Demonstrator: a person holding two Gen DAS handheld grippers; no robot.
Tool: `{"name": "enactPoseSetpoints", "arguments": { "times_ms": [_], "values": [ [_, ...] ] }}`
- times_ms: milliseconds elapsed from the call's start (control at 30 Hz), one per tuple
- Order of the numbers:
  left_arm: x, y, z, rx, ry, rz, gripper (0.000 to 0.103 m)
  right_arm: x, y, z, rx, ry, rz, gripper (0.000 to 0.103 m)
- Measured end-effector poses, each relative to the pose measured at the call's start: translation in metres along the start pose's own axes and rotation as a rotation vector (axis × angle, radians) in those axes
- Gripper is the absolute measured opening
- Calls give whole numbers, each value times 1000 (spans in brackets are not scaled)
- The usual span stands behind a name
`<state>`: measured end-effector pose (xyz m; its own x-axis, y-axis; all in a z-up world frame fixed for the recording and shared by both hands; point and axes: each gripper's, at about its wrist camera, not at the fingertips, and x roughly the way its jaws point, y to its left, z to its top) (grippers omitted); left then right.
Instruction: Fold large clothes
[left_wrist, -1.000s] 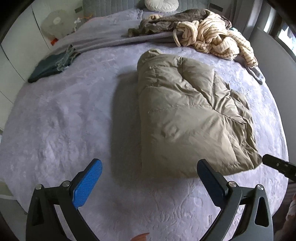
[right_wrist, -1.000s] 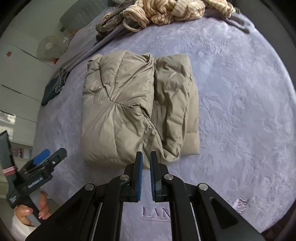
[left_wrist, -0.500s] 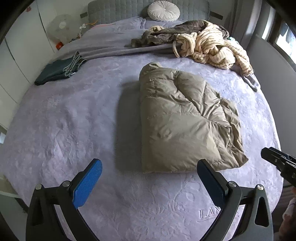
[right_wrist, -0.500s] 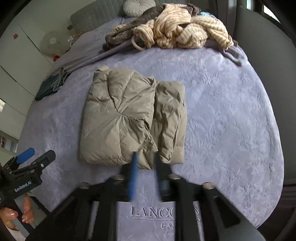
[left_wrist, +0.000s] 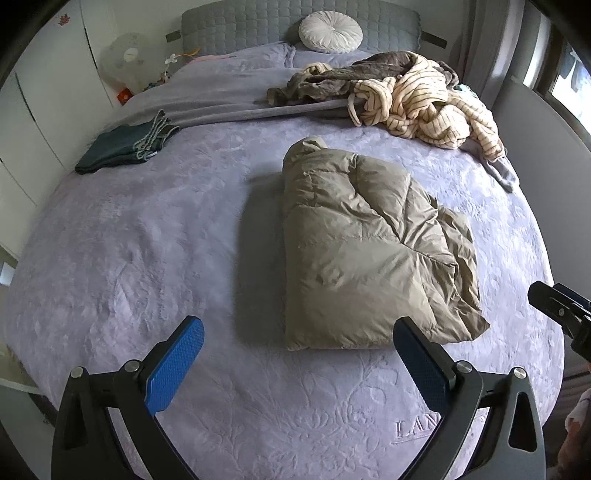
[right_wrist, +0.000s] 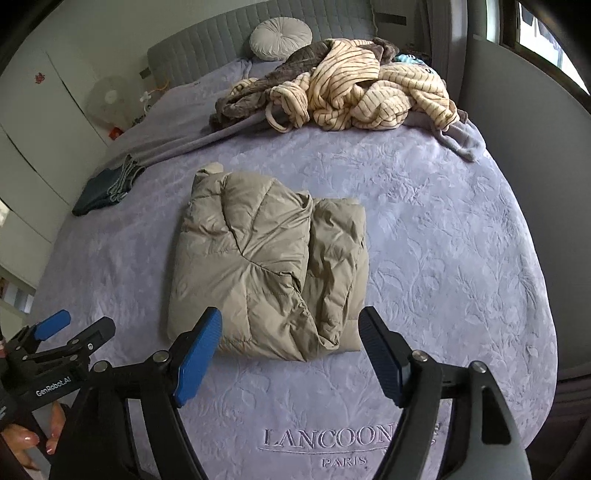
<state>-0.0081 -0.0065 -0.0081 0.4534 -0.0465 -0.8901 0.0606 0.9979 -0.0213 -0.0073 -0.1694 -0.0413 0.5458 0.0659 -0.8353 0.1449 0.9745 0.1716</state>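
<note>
In the left wrist view, the left gripper (left_wrist: 298, 363) is held with its blue-padded fingers spread wide above the foot edge of the bed (left_wrist: 129, 258), nothing being gripped. The folded khaki puffer jacket (left_wrist: 365, 258) is seen lying near the middle of the lilac bedspread, just ahead of the fingers and apart from them, its near hem lined up with the right finger. A heap of striped and brown clothes (left_wrist: 406, 99) is piled toward the head-right corner, and a folded dark garment (left_wrist: 125, 147) is placed at the left edge. In the right wrist view, the right gripper (right_wrist: 290, 358) is likewise held spread and empty near the foot edge, with the puffer jacket (right_wrist: 266, 266) lying directly ahead, its near hem showing between the two fingers without being touched. The left gripper (right_wrist: 51, 354) is visible low at the left, beside the bed.
</note>
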Motion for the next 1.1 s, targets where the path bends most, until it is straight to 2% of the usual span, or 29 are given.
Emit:
{"name": "enactPoseSetpoints", "arguments": {
  "times_ms": [1100],
  "values": [
    [1,2,0,0,1,5,103,1,4,-1,-7,7,8,79]
  ]
}}
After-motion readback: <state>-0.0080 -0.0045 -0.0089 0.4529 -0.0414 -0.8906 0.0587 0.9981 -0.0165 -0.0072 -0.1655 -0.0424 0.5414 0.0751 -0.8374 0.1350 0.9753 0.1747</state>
